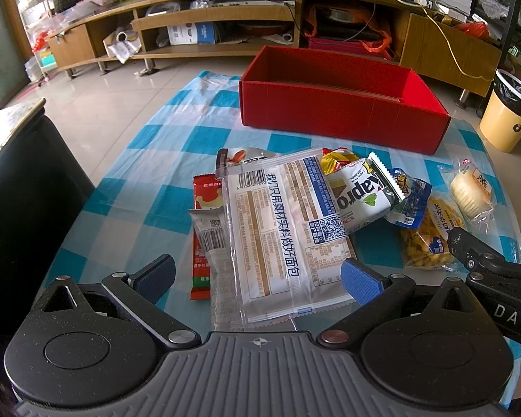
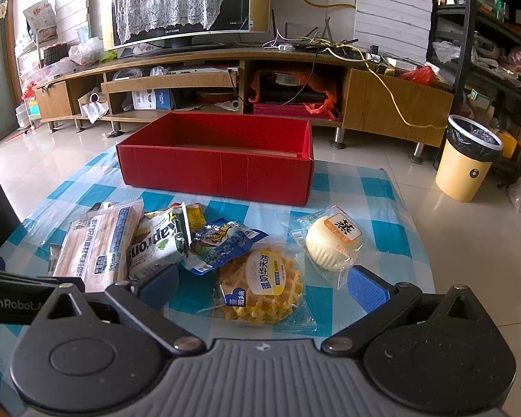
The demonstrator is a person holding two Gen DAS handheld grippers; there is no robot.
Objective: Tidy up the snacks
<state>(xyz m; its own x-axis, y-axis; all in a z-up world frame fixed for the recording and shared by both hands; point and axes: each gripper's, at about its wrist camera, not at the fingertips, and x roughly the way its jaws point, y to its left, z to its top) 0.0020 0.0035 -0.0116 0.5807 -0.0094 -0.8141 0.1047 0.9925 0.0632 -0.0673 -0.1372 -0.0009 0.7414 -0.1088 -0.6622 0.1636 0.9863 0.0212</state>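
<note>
A tabletop [image 2: 382,187] with a blue and white checked cover stands in a living room with a pale tiled floor. The red box [image 2: 215,170] sits at its far side, and no snack shows inside it. Behind the box runs a long wooden TV cabinet [image 2: 392,104], and a yellow trash bin [image 2: 465,166] stands to the right of the box on the floor. In front of the box the snacks lie in a loose heap: a large white bread packet [image 1: 288,229], a wafer pack [image 1: 361,198], a waffle [image 2: 264,288] and a round steamed cake [image 2: 333,243]. The left gripper [image 1: 257,278] hovers open over the bread packet; the right gripper [image 2: 260,288] is open around the waffle, holding nothing.
</note>
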